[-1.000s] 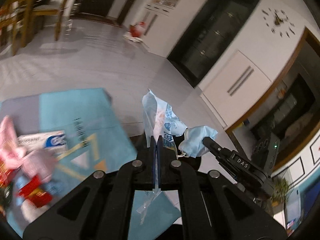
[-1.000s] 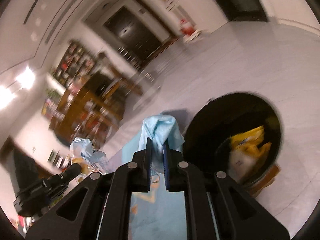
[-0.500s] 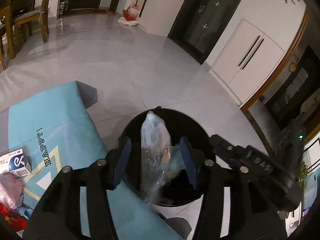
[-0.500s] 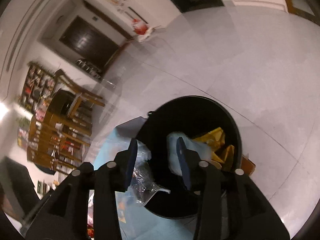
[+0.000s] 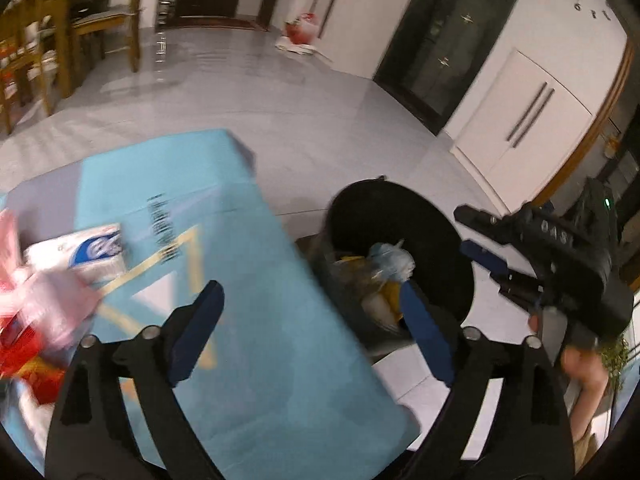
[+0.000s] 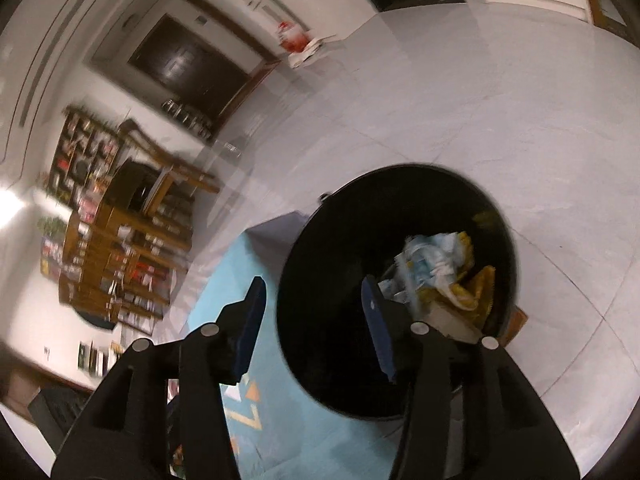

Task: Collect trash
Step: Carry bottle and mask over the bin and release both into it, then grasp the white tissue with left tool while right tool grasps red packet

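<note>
A black round trash bin (image 5: 436,240) (image 6: 320,300) stands on the floor beside a blue mat. Inside lie a crumpled blue mask and clear wrapper (image 5: 390,258) (image 6: 428,264) on yellow trash (image 6: 476,284). My left gripper (image 5: 312,320) is open and empty, over the mat's edge near the bin. My right gripper (image 6: 312,320) is open and empty above the bin's rim; it also shows in the left wrist view (image 5: 492,240). More trash lies on the mat at left: a white and blue box (image 5: 88,248), a pink bag (image 5: 44,300) and red wrappers (image 5: 24,348).
The blue mat (image 5: 240,320) (image 6: 304,432) covers a low surface next to the bin. Grey tile floor (image 5: 280,112) spreads beyond. Wooden chairs (image 5: 48,40) and shelves (image 6: 120,248) stand far left. A red bag (image 5: 300,30) lies by the far wall.
Both grippers held trash over the bin, then opened and dropped it in. The mask and wrapper now lie inside. The left gripper has swung back toward the mat.
</note>
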A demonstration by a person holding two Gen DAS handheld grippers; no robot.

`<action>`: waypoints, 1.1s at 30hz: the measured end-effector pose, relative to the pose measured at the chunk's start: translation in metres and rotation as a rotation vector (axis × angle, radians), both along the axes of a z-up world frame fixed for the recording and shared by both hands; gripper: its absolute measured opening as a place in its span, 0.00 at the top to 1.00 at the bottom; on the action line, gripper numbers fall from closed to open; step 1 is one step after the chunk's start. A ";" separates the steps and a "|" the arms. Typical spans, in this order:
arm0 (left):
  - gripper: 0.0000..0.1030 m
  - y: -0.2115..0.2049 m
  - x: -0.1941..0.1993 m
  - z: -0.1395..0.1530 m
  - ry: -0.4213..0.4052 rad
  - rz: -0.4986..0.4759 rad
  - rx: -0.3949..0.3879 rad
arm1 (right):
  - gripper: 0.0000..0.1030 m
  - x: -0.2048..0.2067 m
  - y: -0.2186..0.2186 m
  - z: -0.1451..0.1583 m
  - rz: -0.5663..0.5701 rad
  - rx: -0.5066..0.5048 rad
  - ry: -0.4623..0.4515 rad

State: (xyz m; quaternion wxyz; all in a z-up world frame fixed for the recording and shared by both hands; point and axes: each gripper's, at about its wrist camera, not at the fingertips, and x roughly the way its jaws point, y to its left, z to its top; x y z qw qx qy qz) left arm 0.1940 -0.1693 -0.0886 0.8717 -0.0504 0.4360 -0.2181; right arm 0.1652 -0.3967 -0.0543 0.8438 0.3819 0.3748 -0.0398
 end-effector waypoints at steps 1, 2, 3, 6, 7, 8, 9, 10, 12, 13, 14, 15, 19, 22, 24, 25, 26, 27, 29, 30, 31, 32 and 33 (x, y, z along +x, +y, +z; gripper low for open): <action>0.11 0.014 -0.007 0.001 -0.004 0.014 0.007 | 0.50 0.002 0.008 0.001 0.024 -0.007 0.002; 0.11 0.025 -0.012 0.002 -0.008 0.026 0.012 | 0.49 0.003 0.015 0.001 0.048 -0.010 0.002; 0.09 0.038 -0.016 0.004 -0.014 0.038 0.014 | 0.49 0.006 0.026 0.002 0.081 -0.012 0.001; 0.06 0.081 -0.028 0.013 -0.027 0.087 0.009 | 0.45 0.010 0.051 0.004 0.156 -0.016 -0.001; 0.05 0.102 -0.032 0.018 -0.029 0.105 0.004 | 0.44 0.013 0.065 0.005 0.196 -0.015 -0.005; 0.04 0.118 -0.034 0.022 -0.030 0.120 0.000 | 0.43 0.014 0.076 0.006 0.225 -0.015 -0.008; 0.03 0.134 -0.035 0.026 -0.030 0.137 -0.001 | 0.43 0.016 0.087 0.007 0.259 -0.020 -0.011; 0.03 0.157 -0.037 0.031 -0.027 0.160 -0.006 | 0.43 0.019 0.105 0.009 0.314 -0.036 -0.017; 0.03 0.188 -0.038 0.037 -0.019 0.199 -0.013 | 0.42 0.022 0.135 0.011 0.401 -0.074 -0.028; 0.03 0.210 -0.039 0.040 -0.012 0.227 -0.016 | 0.42 0.022 0.147 0.013 0.436 -0.088 -0.035; 0.03 0.225 -0.040 0.042 -0.007 0.249 -0.021 | 0.42 0.023 0.163 0.013 0.488 -0.099 -0.044; 0.03 0.239 -0.041 0.042 -0.004 0.274 -0.030 | 0.42 0.023 0.173 0.013 0.527 -0.097 -0.049; 0.03 0.282 -0.053 0.032 0.017 0.339 -0.107 | 0.42 0.022 0.228 0.005 0.705 -0.093 -0.049; 0.03 0.276 -0.058 0.021 0.068 0.264 -0.109 | 0.42 0.018 0.260 -0.005 0.790 -0.121 -0.033; 0.03 0.259 -0.060 0.014 0.087 0.190 -0.064 | 0.42 0.020 0.272 -0.008 0.816 -0.118 -0.018; 0.03 0.253 -0.063 0.009 0.092 0.168 -0.054 | 0.42 0.023 0.279 -0.011 0.826 -0.101 -0.005; 0.03 0.248 -0.064 0.005 0.101 0.152 -0.051 | 0.42 0.024 0.280 -0.013 0.832 -0.085 0.005; 0.03 0.241 -0.065 0.000 0.117 0.133 -0.049 | 0.42 0.026 0.280 -0.017 0.835 -0.068 0.015; 0.03 0.235 -0.063 -0.011 0.149 0.125 -0.042 | 0.42 0.029 0.284 -0.020 0.834 -0.038 0.033; 0.03 0.233 -0.062 -0.016 0.165 0.123 -0.039 | 0.42 0.031 0.285 -0.021 0.836 -0.026 0.038; 0.03 0.232 -0.061 -0.021 0.179 0.129 -0.038 | 0.42 0.032 0.288 -0.022 0.840 -0.014 0.042; 0.03 0.231 -0.060 -0.026 0.190 0.130 -0.037 | 0.42 0.033 0.290 -0.022 0.848 -0.009 0.045; 0.03 0.231 -0.058 -0.031 0.201 0.133 -0.033 | 0.42 0.034 0.293 -0.022 0.859 -0.005 0.050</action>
